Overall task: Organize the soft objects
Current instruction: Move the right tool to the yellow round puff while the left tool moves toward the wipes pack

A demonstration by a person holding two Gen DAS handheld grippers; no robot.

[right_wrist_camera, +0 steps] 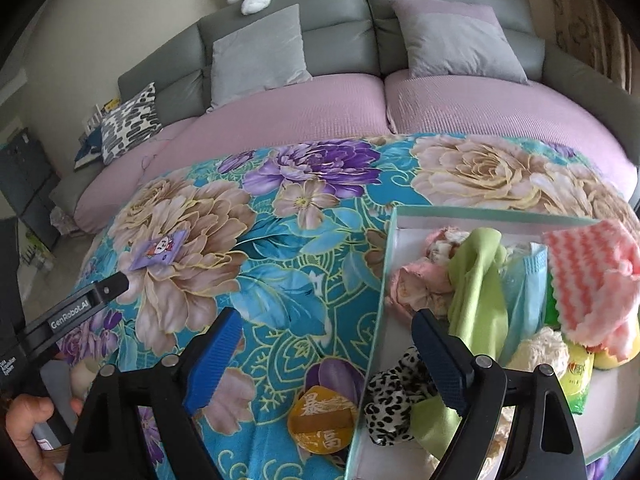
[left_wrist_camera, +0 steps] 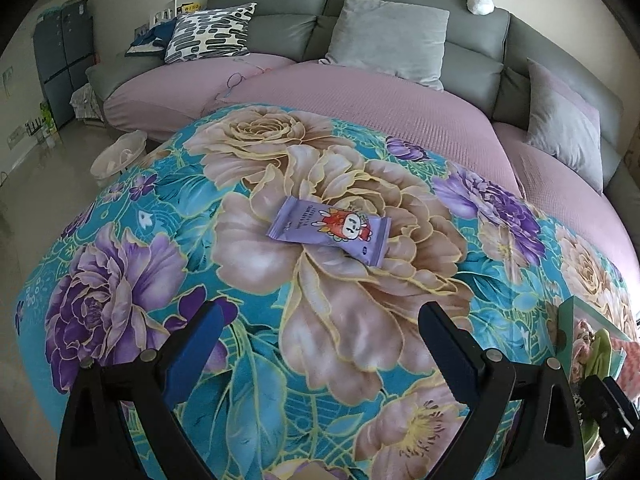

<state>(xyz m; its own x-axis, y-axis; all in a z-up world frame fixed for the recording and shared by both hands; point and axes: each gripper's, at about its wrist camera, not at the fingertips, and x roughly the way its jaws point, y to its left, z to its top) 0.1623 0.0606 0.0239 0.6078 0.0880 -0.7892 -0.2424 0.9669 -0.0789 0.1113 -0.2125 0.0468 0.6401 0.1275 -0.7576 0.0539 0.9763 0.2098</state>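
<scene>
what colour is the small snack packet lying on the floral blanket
Purple small snack packet with a red cartoon character; clearest in the left wrist view.

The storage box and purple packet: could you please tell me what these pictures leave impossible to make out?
- Box bottom, right wrist view: hidden under the piled cloths; the near corner is covered by the right gripper.
- Box, left wrist view: cut off by the right edge.
- Purple packet lettering: too small to read in either view.
- Orange packet, right wrist view: its right part sits behind the box wall.

Both wrist cams low over floral blanket, facing sofa.
</scene>
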